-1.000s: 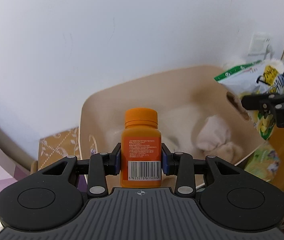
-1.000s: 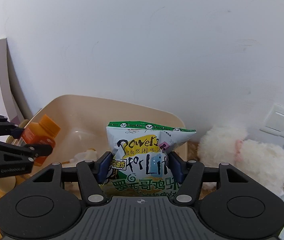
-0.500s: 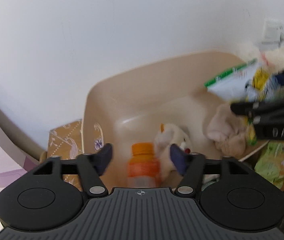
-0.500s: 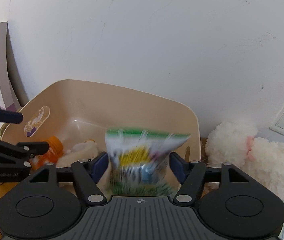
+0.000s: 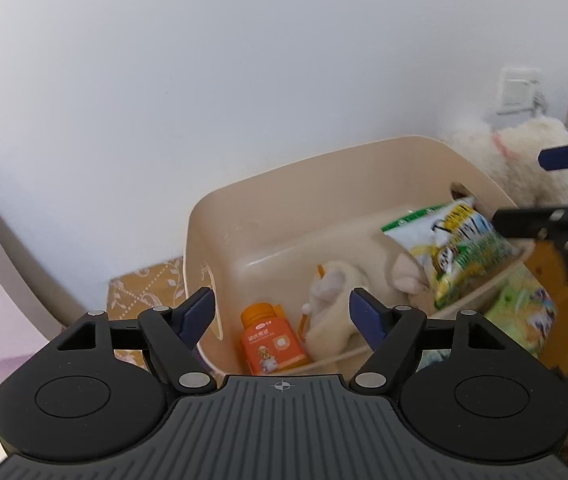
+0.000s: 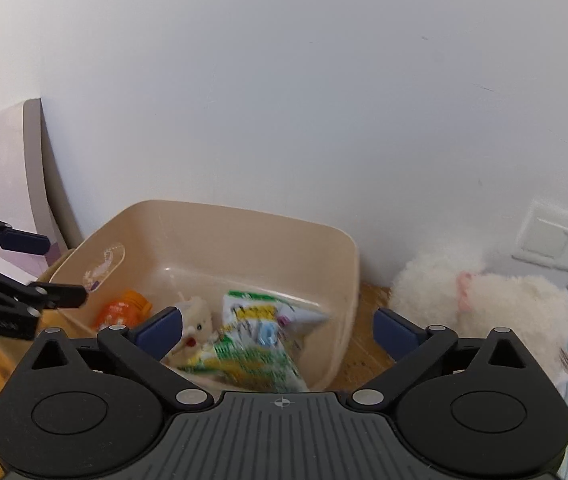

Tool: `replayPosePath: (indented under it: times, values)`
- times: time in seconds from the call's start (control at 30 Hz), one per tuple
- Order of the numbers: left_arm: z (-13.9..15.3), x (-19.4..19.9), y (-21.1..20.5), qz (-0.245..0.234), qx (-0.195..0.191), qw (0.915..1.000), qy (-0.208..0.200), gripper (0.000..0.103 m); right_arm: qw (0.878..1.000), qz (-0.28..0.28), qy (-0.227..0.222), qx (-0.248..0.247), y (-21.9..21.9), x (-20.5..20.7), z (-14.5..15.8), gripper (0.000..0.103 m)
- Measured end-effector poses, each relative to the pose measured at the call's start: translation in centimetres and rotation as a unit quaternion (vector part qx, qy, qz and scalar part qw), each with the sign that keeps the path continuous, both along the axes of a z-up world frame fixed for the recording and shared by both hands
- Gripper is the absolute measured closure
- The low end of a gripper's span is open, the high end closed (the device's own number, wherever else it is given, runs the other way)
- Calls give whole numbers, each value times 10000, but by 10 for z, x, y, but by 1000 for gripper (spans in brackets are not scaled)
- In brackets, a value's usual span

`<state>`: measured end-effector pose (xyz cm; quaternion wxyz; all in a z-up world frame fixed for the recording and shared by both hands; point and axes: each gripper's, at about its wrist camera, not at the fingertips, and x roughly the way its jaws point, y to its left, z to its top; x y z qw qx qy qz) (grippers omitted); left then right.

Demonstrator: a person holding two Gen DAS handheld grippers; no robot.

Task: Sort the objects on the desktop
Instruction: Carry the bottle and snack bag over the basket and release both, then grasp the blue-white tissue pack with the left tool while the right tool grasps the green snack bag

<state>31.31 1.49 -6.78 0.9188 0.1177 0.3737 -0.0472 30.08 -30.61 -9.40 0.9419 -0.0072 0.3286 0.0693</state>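
A beige plastic bin stands against the white wall; it also shows in the right wrist view. An orange bottle lies in its near left corner, next to a small cream plush toy. A green and white snack bag leans inside at the right; it also shows in the right wrist view, with the bottle to its left. My left gripper is open and empty above the bin's front left. My right gripper is open and empty above the bag.
A fluffy white plush sits on the wooden desk right of the bin, below a wall socket. A patterned brown box stands left of the bin. Another green packet lies in front of the bin's right side.
Both grippers have opened. The orange bottle dropped from the left gripper into the bin, and the snack bag dropped from the right gripper into the bin. Both grippers have drawn back a little.
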Motion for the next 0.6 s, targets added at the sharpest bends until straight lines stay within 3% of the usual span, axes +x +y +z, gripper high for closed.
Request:
replayPosePath:
  times: [0.23,0.6]
  values:
    - [0,-33,4,-25,54,10000,9,24,9994,173,225,-193,-24,-27,-18,0]
    - [-50,-60,-4,182,-241,9950,953,23,9963,452,697,-238,-19,-39,-52,0]
